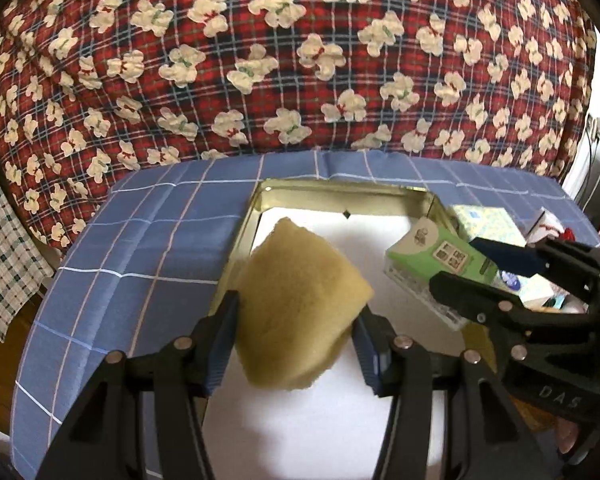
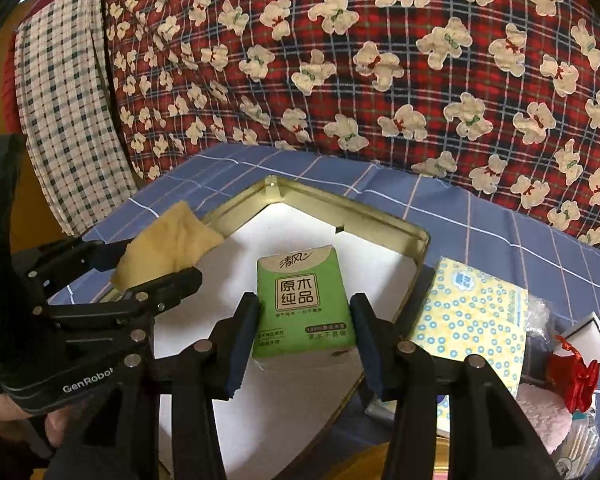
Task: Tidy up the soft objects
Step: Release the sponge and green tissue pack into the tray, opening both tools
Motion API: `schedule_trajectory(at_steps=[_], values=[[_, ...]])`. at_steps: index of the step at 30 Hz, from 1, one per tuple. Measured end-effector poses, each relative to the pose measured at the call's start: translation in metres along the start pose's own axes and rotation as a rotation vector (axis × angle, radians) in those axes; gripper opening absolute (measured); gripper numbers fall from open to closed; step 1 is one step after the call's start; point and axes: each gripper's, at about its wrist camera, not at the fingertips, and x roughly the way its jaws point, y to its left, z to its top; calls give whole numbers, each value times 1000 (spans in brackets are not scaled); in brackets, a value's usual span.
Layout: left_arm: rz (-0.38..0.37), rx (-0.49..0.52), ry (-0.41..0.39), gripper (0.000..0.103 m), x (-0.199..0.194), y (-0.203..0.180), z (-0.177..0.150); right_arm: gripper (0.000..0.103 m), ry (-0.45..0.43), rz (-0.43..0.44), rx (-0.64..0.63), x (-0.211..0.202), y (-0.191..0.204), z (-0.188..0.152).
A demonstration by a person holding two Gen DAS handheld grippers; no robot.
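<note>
The left tongs [image 1: 296, 344] are clenched on a yellow sponge [image 1: 300, 308], both fingers pressed into its sides so that it bulges between them, and they hold it in the air over the left edge of the gold tin tray [image 1: 340, 189]. The right tongs [image 2: 305, 334] grip a green tissue pack [image 2: 304, 304] by its long sides, lifted above the tray's white lining [image 2: 296, 224]; in the left view the pack tilts, one end higher than the other. Both things look light and yielding. The sponge squashes wherever it is pinched, so a hold across its middle seems safest, since a corner would likely fold away. The tissue pack is wrapped in smooth film and could slide, so I judge that a grasp across the flat sides near the middle, as now, suits it best. The tray lies on a blue checked cloth [image 1: 140, 248], apparently over a desk or bed edge; I cannot tell which. Just right of the tray lies a yellow dotted tissue pack [image 2: 472, 316], and beyond it a white block [image 2: 588, 334], a red knot ornament [image 2: 580, 380] and something pink and fluffy [image 2: 540, 416]. Behind everything rises a red plaid quilt with bears [image 1: 300, 60].
</note>
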Motion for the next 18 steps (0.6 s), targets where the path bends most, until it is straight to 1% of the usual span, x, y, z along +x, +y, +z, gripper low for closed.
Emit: schedule_trajectory(at_steps=[7, 10, 12, 13, 14, 16, 18], values=[[14, 11, 35, 53, 8, 0, 0, 50, 14, 0, -18, 4, 4, 3], [19, 15, 41, 55, 9, 0, 1, 50, 19, -8, -27, 5, 7, 4], [34, 16, 42, 61, 9, 1, 0, 51, 38, -18, -43, 7, 10, 4], [54, 15, 41, 64, 9, 2, 0, 52, 38, -25, -51, 7, 11, 4], [63, 16, 41, 67, 9, 3, 0, 56, 32, -38, -56, 7, 11, 4], [60, 9, 41, 71, 9, 6, -1, 61, 18, -46, -56, 3, 10, 4], [60, 4, 35, 76, 7, 7, -2, 63, 3, -34, -39, -1, 7, 3]])
